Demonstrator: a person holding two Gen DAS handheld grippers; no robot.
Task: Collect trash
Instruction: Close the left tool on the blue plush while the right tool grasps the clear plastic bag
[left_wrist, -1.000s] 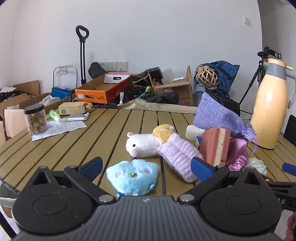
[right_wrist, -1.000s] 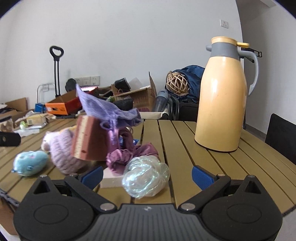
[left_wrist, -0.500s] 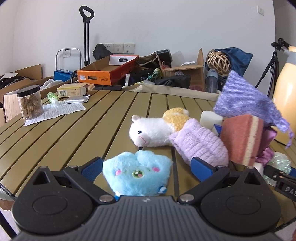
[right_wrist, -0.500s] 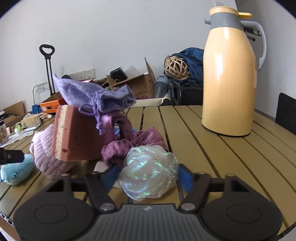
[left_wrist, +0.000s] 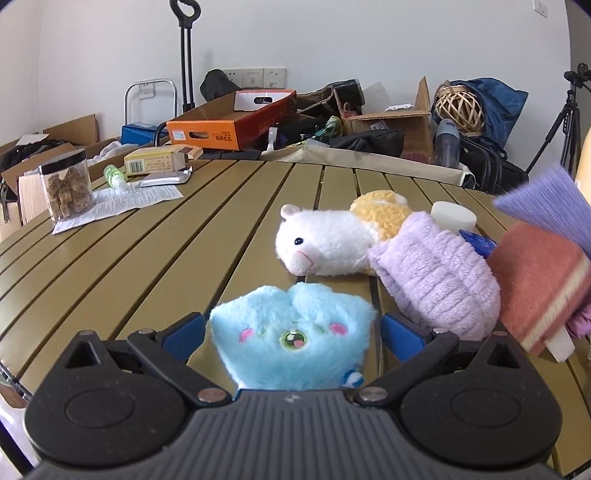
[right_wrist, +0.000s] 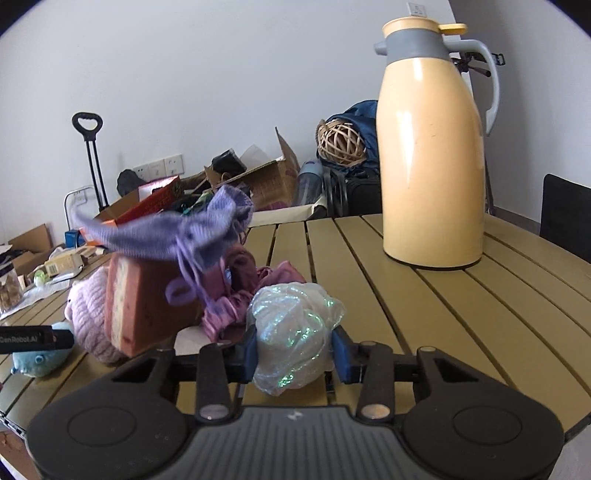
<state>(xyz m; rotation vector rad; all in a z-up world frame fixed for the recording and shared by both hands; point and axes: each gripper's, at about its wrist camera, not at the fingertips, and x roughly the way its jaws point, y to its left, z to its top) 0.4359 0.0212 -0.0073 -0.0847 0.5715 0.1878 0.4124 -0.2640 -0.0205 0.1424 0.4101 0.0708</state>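
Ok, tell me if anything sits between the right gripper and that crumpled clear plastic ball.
Nothing visible does. The right gripper already has the crumpled iridescent clear plastic ball between its blue pads, and its jaws are closing on it. The pink fabric bundle and terracotta sponge block lie beyond and to the left, outside the jaws.

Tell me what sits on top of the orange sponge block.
A purple knitted drawstring pouch is draped across the top of the orange sponge block, its cord dangling down the front. The sponge's top face under it is covered, so anything beneath the pouch cannot be seen.
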